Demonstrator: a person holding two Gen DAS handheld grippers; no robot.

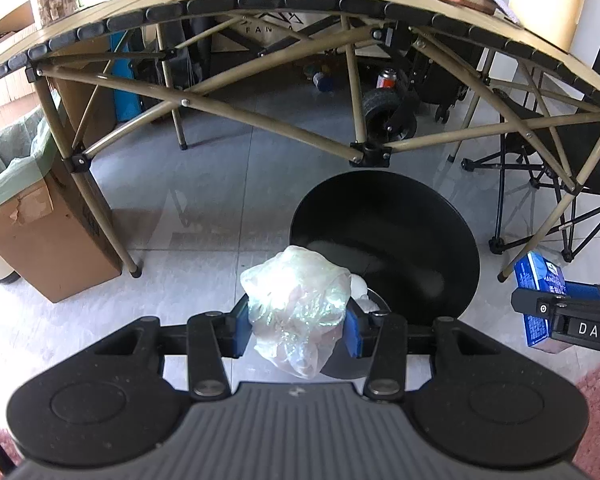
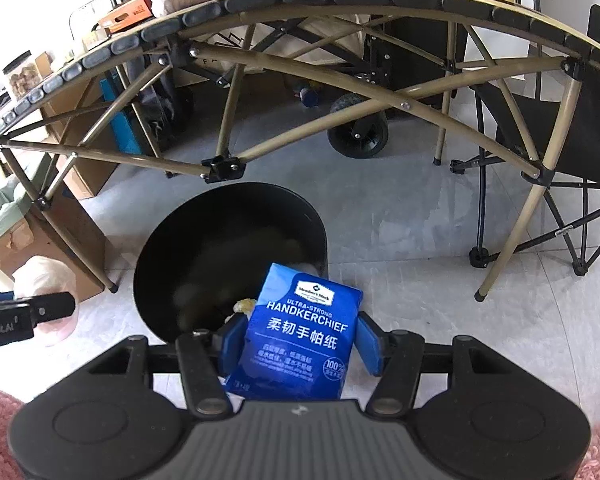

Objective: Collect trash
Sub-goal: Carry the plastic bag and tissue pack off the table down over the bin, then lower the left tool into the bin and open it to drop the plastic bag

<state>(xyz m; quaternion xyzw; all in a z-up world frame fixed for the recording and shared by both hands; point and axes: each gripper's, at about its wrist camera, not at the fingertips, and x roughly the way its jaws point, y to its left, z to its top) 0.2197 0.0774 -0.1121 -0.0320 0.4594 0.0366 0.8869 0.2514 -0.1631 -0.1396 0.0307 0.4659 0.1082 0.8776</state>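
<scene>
A round black trash bin [image 1: 420, 240] stands on the grey tile floor in front of a folding table; it also shows in the right wrist view [image 2: 172, 280]. My left gripper [image 1: 296, 328] is shut on a crumpled clear plastic bag [image 1: 300, 308], held just above the bin's near rim. My right gripper [image 2: 300, 340] is shut on a blue handkerchief packet [image 2: 300, 336], also at the bin's near rim. The packet and the right gripper show at the right edge of the left wrist view [image 1: 538, 300]. Some pale trash lies inside the bin [image 1: 360, 288].
A tan folding table [image 1: 300, 4] with crossed legs stands behind the bin. A cardboard box with a green liner [image 1: 24, 208] is at the left. A black folding chair [image 1: 560, 168] is at the right. A wheeled cart [image 1: 388, 112] sits under the table. Pink rug [image 1: 596, 400] at the near edge.
</scene>
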